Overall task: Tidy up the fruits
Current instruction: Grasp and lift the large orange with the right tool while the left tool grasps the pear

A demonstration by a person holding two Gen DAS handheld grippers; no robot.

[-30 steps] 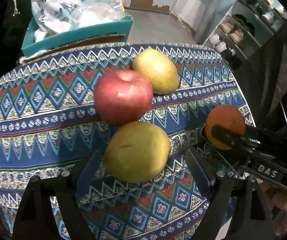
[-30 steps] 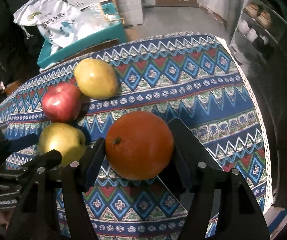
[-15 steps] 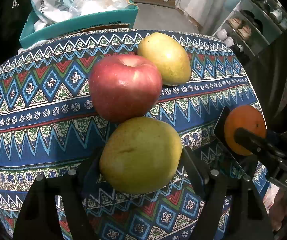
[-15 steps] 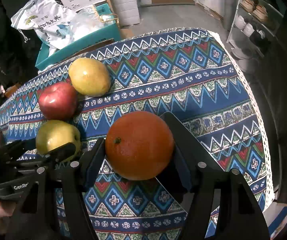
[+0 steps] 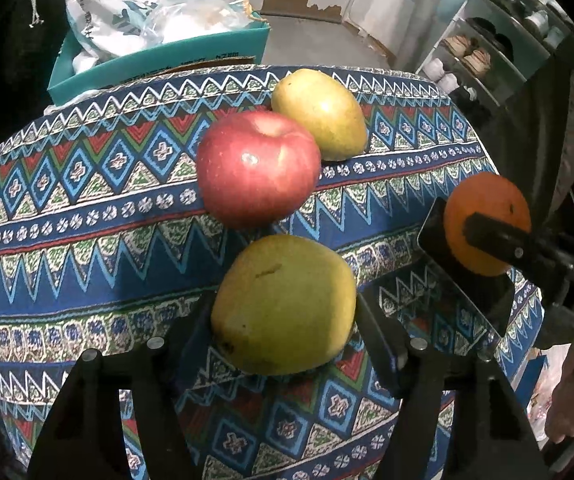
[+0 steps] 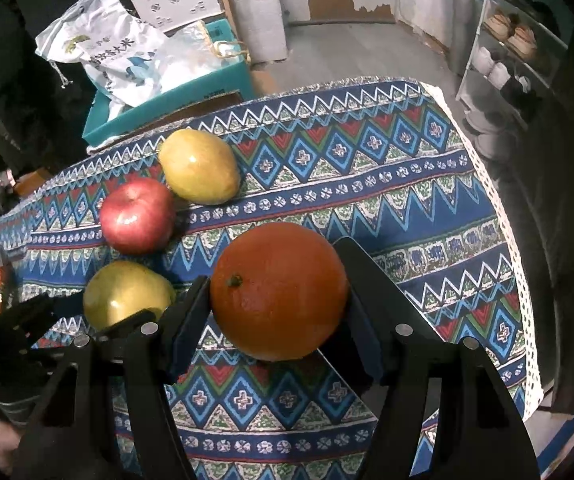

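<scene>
My left gripper (image 5: 285,320) is shut on a yellow-green pear (image 5: 283,304) and holds it just above the patterned cloth. A red apple (image 5: 257,168) sits right behind it, touching a second pear (image 5: 321,114) farther back. My right gripper (image 6: 279,300) is shut on an orange (image 6: 279,290) and holds it above the cloth; it shows from the side at the right of the left wrist view (image 5: 487,226). In the right wrist view the held pear (image 6: 125,294), the apple (image 6: 137,214) and the far pear (image 6: 199,166) lie in a line at left.
The table (image 6: 407,200) is covered by a blue patterned cloth with a lace edge at right (image 6: 523,280). Behind it stands a teal box (image 5: 159,60) holding white bags. A shoe rack (image 6: 515,52) stands at the far right.
My left gripper has closed in on the near pear and moved forward toward the apple. My right gripper has risen a little with the orange.
</scene>
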